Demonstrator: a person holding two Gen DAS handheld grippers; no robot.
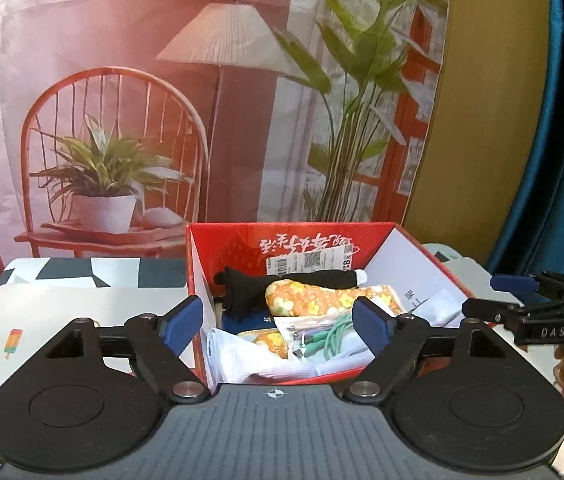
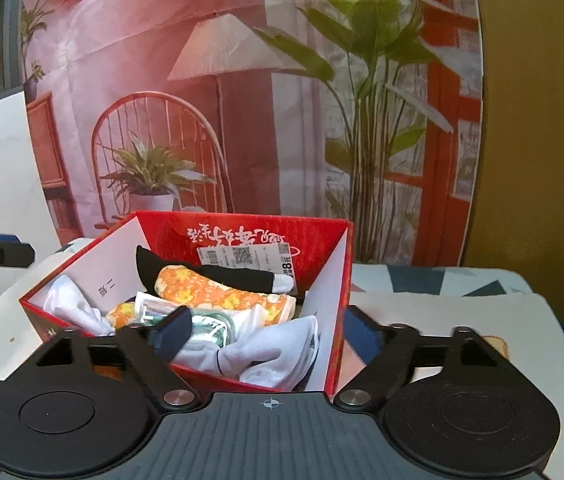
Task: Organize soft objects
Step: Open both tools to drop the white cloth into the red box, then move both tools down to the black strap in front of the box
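One red box (image 1: 241, 246) on the table, holding one black sock (image 1: 282, 286), one orange floral sock (image 1: 322, 300), white socks (image 2: 265, 354), one green cable (image 1: 332, 340). My left claw (image 1: 279, 324) and right claw (image 2: 263, 334) both gape, empty, at its near rim.

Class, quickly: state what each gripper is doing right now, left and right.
Left gripper: open, holding nothing, poised over the red box.
Right gripper: open, holding nothing, at the box's near corner.

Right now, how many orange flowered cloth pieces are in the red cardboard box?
2. The long orange flowered cloth piece lies across the middle of the red cardboard box, on the black sock. A smaller orange flowered piece sits nearer, partly buried; more may be hidden.
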